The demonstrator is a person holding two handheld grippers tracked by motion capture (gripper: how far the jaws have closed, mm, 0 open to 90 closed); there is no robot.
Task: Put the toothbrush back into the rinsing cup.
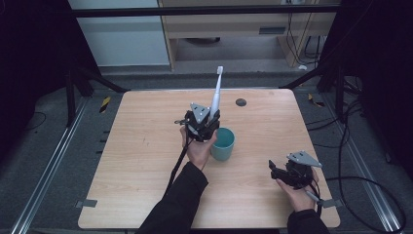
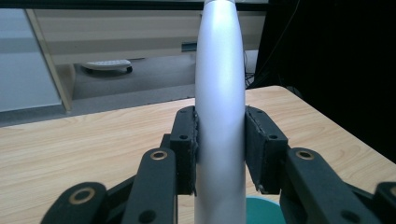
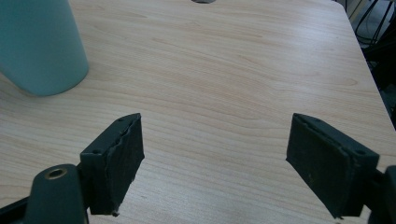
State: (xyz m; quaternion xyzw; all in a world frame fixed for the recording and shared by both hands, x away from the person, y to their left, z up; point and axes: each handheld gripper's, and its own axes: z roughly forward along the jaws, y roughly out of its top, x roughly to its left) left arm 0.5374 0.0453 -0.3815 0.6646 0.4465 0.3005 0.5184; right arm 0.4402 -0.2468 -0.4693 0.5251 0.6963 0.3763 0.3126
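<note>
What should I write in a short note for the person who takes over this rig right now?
Left gripper: shut on the white electric toothbrush, held upright just above the teal cup.
Right gripper: open, holding nothing, low over the wooden table near its right front corner.
Done: toothbrush gripped and lifted.
Left: probably lower the toothbrush into the cup and release it; the cup stands upright, untouched.
</note>
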